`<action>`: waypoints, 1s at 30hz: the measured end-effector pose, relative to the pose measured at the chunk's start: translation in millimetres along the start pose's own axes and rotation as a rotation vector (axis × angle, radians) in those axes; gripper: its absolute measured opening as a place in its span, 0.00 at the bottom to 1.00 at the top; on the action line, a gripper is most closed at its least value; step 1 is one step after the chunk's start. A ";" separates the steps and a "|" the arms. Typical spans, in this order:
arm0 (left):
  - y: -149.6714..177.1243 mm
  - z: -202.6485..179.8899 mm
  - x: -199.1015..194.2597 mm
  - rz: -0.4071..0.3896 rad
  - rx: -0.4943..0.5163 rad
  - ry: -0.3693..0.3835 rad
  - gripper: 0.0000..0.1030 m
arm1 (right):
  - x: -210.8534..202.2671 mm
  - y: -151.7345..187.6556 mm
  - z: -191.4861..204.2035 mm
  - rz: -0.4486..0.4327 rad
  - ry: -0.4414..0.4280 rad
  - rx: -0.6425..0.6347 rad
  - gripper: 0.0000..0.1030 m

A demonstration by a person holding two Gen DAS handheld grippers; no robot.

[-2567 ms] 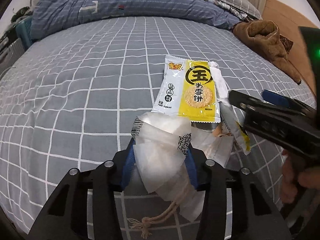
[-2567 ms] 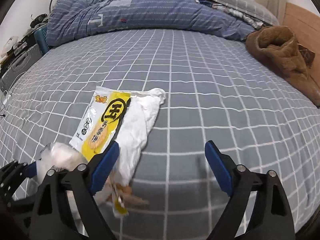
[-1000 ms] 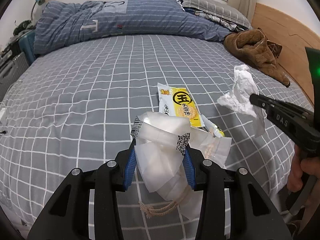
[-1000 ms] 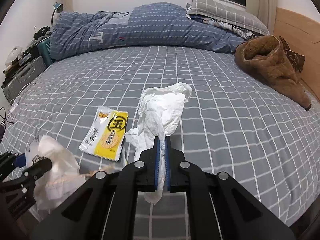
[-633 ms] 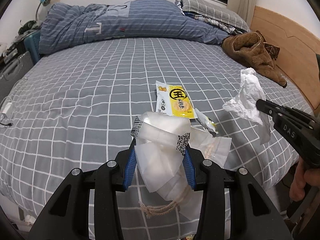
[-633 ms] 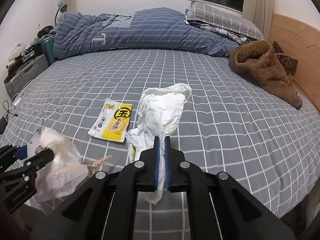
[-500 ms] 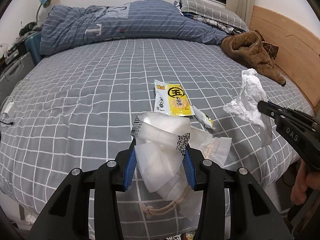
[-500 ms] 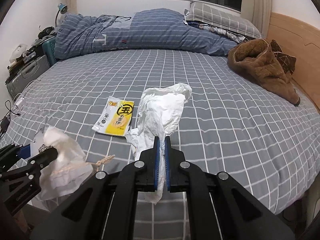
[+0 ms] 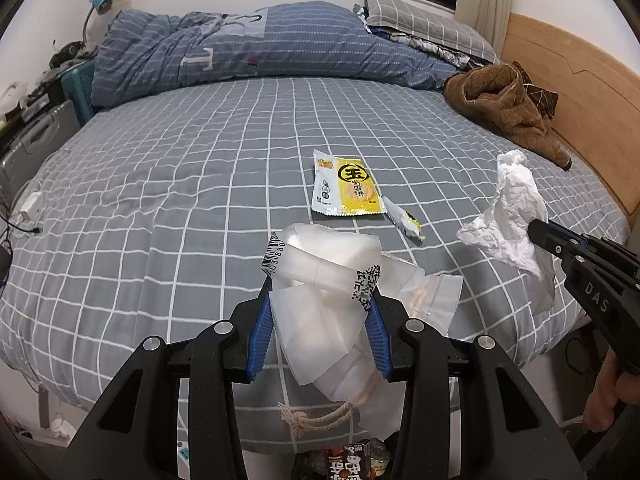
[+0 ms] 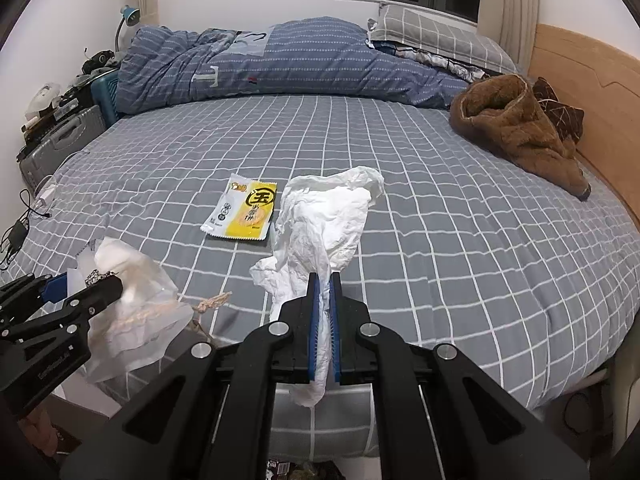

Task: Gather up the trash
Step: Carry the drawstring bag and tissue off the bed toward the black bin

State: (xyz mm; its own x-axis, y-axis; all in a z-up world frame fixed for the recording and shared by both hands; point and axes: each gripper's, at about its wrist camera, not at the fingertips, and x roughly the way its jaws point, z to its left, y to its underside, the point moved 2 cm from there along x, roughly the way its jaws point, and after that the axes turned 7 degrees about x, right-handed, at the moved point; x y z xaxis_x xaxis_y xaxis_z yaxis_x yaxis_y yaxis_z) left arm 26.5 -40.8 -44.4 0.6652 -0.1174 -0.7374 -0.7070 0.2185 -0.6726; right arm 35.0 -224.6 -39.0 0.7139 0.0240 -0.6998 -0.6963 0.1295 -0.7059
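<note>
Your left gripper (image 9: 320, 332) clamped translucent white plastic bag with rope drawstring (image 9: 324, 304); right gripper (image 10: 324, 332) pinched shut on crumpled white tissue (image 10: 320, 224). Yellow-white snack wrapper (image 9: 346, 188) lay flat on grey checked bedsheet (image 9: 160, 200), frame centre, beyond both grippers, long axis pointing away; left gripper looked nearer.

Small wrapper (image 9: 403, 218): printing too small to read; in the right wrist view the white tissue (image 10: 320, 224) is hiding it. Dark packets (image 9: 352, 458) below the bed (image 9: 160, 200) edge: the picture's bottom edge is cutting them off, labels unreadable. Clutter (image 10: 60, 104) beside the bed: too small to identify. Person's hand (image 9: 612, 396): the frame edge is cropping it.
</note>
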 end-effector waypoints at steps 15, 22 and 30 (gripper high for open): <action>27.2 -8.9 -27.1 0.005 -0.011 0.009 0.39 | -37.1 35.4 9.3 0.006 -0.017 -0.015 0.05; 46.4 -15.5 -39.2 0.021 -0.018 0.017 0.39 | -50.9 51.1 12.3 0.011 -0.028 -0.019 0.05; 64.6 -19.5 -52.8 0.034 -0.024 0.014 0.39 | -63.5 70.0 14.6 0.033 -0.044 -0.017 0.05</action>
State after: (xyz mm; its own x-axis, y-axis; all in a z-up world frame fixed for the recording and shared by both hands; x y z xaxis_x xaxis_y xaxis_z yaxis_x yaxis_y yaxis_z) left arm -59.0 -39.3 -50.1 0.6373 -0.1243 -0.7605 -0.7348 0.1991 -0.6484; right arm -58.0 -202.6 -42.3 0.6928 0.0713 -0.7176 -0.7205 0.1108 -0.6845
